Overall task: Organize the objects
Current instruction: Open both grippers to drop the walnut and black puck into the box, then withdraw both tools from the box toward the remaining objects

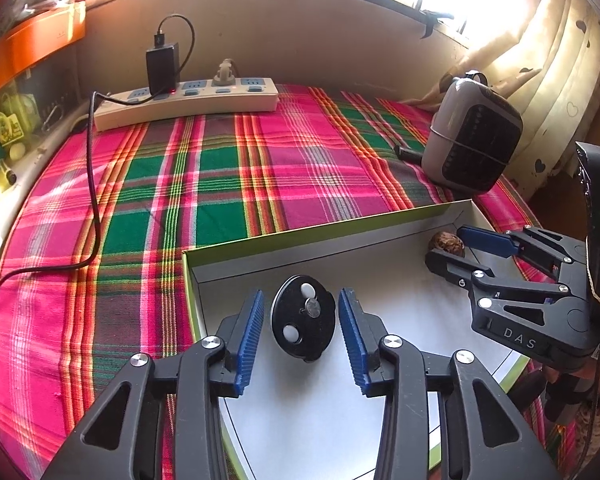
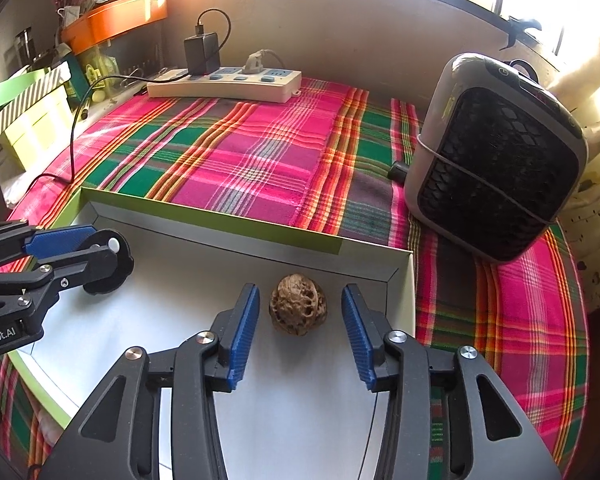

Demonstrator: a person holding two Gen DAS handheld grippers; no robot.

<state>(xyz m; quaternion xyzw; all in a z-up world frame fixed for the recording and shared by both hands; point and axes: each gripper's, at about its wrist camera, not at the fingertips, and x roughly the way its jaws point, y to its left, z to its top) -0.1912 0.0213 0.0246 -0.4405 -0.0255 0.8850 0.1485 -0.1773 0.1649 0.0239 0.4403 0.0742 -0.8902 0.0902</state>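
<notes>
A shallow white box with green rim (image 1: 260,240) lies on the plaid cloth; it also shows in the right wrist view (image 2: 220,220). A black round disc (image 1: 303,318) with white dots lies in the box's left part, between the open fingers of my left gripper (image 1: 301,328), untouched. A brown walnut (image 2: 298,304) lies near the box's far right corner, between the open fingers of my right gripper (image 2: 300,320), untouched. The walnut (image 1: 446,242) and right gripper (image 1: 460,248) show in the left wrist view. The left gripper (image 2: 96,248) and disc (image 2: 114,258) show at the left of the right wrist view.
A white power strip (image 1: 188,102) with a black charger stands at the back, its cable trailing down the left. A grey fan heater (image 2: 496,160) stands right of the box. Shelves with boxes are on the left, a curtain on the right.
</notes>
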